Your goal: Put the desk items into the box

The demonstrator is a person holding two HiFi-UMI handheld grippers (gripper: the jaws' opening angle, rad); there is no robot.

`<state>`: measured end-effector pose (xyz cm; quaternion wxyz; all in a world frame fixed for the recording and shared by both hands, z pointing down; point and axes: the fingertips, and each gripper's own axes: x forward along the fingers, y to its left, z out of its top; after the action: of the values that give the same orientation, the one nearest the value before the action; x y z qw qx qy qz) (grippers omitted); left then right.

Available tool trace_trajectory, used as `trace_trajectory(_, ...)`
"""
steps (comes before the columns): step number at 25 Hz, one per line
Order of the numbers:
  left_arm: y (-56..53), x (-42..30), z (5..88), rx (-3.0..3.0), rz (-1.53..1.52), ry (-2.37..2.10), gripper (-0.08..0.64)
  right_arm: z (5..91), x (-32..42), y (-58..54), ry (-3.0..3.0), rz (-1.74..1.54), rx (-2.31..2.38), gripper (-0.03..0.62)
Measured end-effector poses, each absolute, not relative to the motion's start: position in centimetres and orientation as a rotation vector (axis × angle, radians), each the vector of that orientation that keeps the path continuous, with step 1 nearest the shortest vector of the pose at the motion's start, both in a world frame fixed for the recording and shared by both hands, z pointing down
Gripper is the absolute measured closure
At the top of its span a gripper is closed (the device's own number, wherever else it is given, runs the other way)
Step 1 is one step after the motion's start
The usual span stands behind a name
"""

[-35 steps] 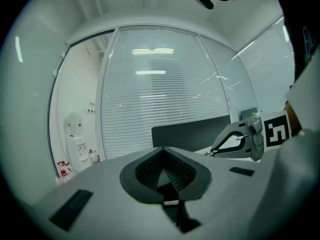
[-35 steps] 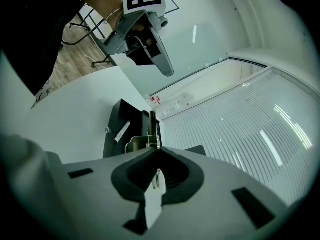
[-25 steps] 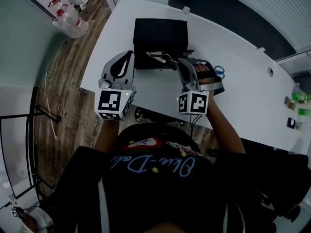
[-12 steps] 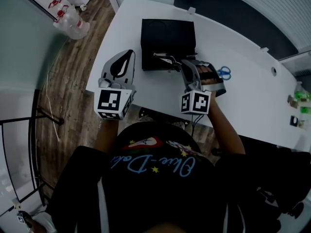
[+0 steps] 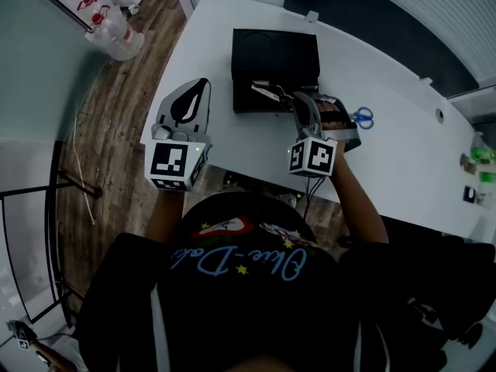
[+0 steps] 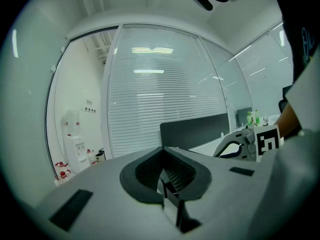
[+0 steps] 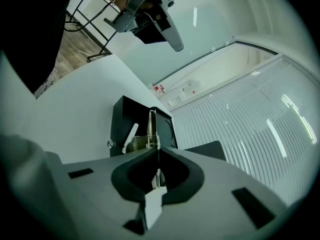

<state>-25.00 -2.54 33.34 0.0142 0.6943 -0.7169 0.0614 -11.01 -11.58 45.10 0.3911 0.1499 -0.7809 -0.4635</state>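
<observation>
Clear plastic bottles with red caps (image 5: pixel 115 31) sit on the wood-plank floor (image 5: pixel 108 130) beside a white desk (image 5: pixel 403 161), with a dark partition (image 5: pixel 364 14) along its far edge, green bottles (image 5: pixel 482 160) near its right end and slatted blinds (image 6: pixel 160 99) beyond.

box (image 5: pixel 275 53) blk | table (image 5: pixel 403 157) wht | scissors (image 5: pixel 362 117) blue | metal tool (image 7: pixel 151 126) silver | cube (image 5: pixel 311 156) b/w squares
</observation>
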Motion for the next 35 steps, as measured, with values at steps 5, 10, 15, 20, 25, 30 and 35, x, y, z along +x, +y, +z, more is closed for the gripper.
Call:
trace_trajectory(5,-2.6,-25.6,33.6,2.147,0.189,-2.234,0.554,45.8,-11.2,-12.0,-1.978,-1.152,0.378,0.577)
trace_trajectory(10,-2.9,-25.7,33.9,2.137,0.187,-2.236,0.554,46.6,-11.5,-12.6,-1.975,-1.136,0.370,0.577)
trace_trajectory(15,-2.9,-26.0,34.1,2.120,0.194,-2.244,0.554,47.3,-11.5,-13.2,-1.968,-1.128,0.350,0.577)
trace_trajectory(20,-2.7,-26.8,34.6,2.092,0.231,-2.261,0.554,47.9,-11.8,-13.6,-1.964,-1.120,0.342,0.577)
trace_trajectory(25,-3.1,-27.0,34.3,2.090,0.205,-2.263,0.554,48.6,-12.3,-14.0,-1.955,-1.119,0.331,0.577)
trace_trajectory(30,-3.0,-27.8,35.1,2.067,0.240,-2.268,0.554,49.1,-12.7,-14.5,-1.938,-1.128,0.318,0.577)
trace_trajectory(35,-3.3,-28.1,34.8,2.065,0.218,-2.272,0.554,49.8,-12.9,-14.8,-1.928,-1.126,0.306,0.577)
